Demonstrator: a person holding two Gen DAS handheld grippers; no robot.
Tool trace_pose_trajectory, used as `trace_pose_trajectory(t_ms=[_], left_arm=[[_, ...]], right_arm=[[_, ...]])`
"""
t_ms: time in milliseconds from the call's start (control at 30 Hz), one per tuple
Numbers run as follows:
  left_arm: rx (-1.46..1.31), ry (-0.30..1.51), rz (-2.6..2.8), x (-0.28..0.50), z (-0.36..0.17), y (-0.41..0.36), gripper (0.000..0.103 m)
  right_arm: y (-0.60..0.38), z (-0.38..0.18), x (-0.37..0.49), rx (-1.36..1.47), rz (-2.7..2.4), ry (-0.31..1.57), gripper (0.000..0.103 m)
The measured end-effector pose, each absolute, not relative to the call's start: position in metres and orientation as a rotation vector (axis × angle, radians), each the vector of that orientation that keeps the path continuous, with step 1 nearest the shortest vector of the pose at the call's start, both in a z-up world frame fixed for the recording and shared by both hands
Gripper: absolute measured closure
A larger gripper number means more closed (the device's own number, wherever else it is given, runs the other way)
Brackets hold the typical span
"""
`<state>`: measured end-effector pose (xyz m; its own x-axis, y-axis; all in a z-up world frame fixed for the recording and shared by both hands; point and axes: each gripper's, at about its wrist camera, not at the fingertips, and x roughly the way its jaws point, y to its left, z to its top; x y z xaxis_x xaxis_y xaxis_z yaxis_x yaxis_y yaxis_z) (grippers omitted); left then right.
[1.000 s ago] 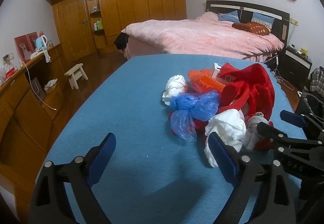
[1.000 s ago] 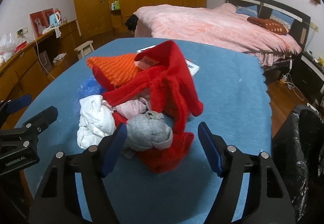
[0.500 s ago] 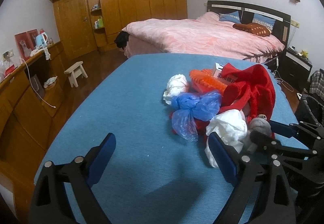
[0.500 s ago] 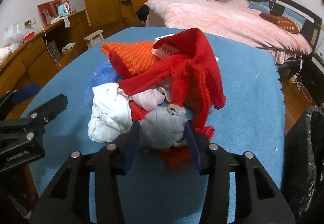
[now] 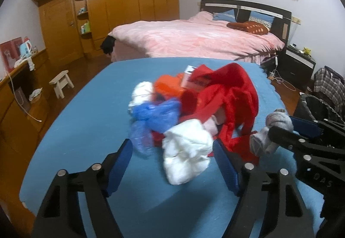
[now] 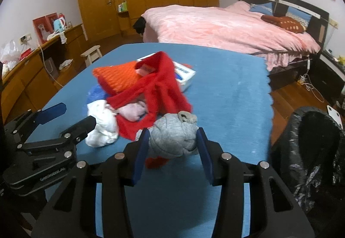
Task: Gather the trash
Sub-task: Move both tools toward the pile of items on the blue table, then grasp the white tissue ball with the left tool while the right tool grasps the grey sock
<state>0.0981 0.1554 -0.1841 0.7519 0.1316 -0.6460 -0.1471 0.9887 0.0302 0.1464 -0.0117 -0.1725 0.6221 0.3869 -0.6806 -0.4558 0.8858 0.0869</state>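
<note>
A heap of trash lies on the blue table (image 6: 226, 87): a red cloth (image 5: 232, 87), an orange knit piece (image 6: 118, 76), a blue plastic bag (image 5: 159, 115), a pink wad (image 6: 133, 109) and a white crumpled wad (image 5: 187, 151). My right gripper (image 6: 172, 136) is shut on a grey balled-up bundle (image 6: 174, 130), held just off the heap's right side; the left wrist view shows that bundle (image 5: 278, 117) in the right gripper (image 5: 282, 125). My left gripper (image 5: 172, 145) has its jaws closing around the white wad, the left pad still apart from it.
A black trash bag (image 6: 312, 143) stands open beside the table's right edge. A white box (image 6: 185, 74) lies under the red cloth. Beyond the table are a pink bed (image 5: 194, 39), a small stool (image 5: 61, 83) and wooden cabinets (image 6: 32, 78) along the left wall.
The right gripper closed on the grey bundle and lifted it off the heap toward the right. The left gripper moved forward to the white wad and its jaws narrowed.
</note>
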Motion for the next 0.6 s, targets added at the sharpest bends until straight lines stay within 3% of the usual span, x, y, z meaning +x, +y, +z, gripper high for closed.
trace_pose_trajectory(t_ms=[133,267,400,600], left_arm=[[-0.027,0.737,0.137,0.113,-0.195,0.149,0.037],[-0.024,0.770,0.113,0.120,-0.204,0.143,0.056],[-0.011,0.756,0.120,0.114,-0.200,0.139,0.069],[-0.031,0.712,0.121,0.098,-0.176,0.141,0.071]], right_arm=[[-0.026,-0.177,0.152,-0.079,0.460,0.772,0.059],[-0.033,-0.181,0.154,-0.071,0.449,0.780,0.059],[-0.035,-0.180,0.153,-0.072,0.450,0.778,0.059],[-0.039,-0.172,0.148,-0.065,0.456,0.761,0.059]])
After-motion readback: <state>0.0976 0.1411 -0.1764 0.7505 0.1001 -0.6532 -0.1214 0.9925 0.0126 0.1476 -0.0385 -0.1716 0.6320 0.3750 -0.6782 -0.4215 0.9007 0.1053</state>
